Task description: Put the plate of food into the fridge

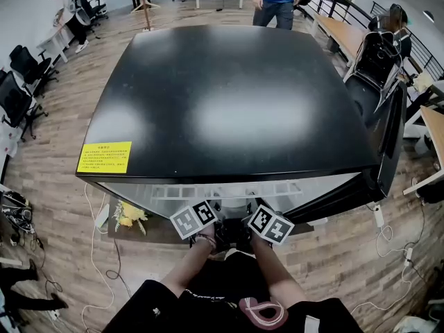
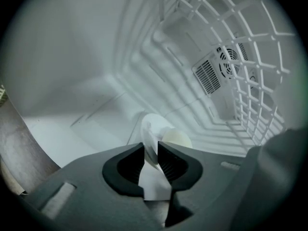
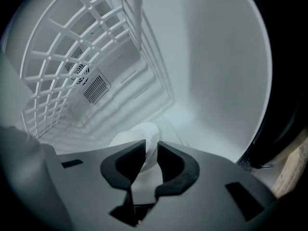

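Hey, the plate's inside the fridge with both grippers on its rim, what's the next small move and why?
Probably ease both sets of jaws wider to let go. The plate with its pale food is inside the fridge, low over its floor, and its rim sits between the pads of the left gripper and right gripper. Whether it rests there I cannot tell, so release gently.

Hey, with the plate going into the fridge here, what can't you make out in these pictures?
Plate and food: head view, hidden under the fridge top.
What the food is: both gripper views, left gripper and right gripper bodies cover most of it; only a pale round bit shows.
Whether the plate rests on the fridge floor: gripper bodies hide its underside.
Yellow label: head view, print too small.
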Action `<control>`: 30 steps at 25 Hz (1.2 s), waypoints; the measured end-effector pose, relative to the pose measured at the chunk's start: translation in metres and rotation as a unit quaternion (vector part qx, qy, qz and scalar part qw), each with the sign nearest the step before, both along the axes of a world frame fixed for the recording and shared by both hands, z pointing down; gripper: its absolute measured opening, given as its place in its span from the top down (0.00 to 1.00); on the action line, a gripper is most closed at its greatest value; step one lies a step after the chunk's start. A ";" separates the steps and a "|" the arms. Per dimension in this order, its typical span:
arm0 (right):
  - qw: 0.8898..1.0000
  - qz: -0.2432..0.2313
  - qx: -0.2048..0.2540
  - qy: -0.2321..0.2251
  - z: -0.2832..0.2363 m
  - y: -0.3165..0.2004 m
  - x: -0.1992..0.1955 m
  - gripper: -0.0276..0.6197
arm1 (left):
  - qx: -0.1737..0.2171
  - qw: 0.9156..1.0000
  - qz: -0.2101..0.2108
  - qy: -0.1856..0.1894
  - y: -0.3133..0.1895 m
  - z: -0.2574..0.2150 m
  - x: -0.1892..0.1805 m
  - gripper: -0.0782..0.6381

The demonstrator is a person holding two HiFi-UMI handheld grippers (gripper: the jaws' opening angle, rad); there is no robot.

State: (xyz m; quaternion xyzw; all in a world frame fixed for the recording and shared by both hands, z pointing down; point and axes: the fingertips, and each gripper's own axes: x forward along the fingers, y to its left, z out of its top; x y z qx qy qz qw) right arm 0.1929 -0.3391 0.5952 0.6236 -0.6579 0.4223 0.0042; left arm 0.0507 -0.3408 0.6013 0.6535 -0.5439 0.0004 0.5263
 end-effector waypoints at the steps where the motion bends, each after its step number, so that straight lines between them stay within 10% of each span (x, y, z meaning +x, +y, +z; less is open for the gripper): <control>1: 1.000 0.000 -0.003 0.003 0.000 0.000 0.000 0.83 | -0.004 1.000 0.001 -0.004 -0.001 0.000 0.000 0.77; 30: 0.997 -0.022 -0.021 0.065 0.005 0.006 -0.001 0.69 | -0.005 0.989 0.062 -0.132 0.003 0.001 0.010 0.67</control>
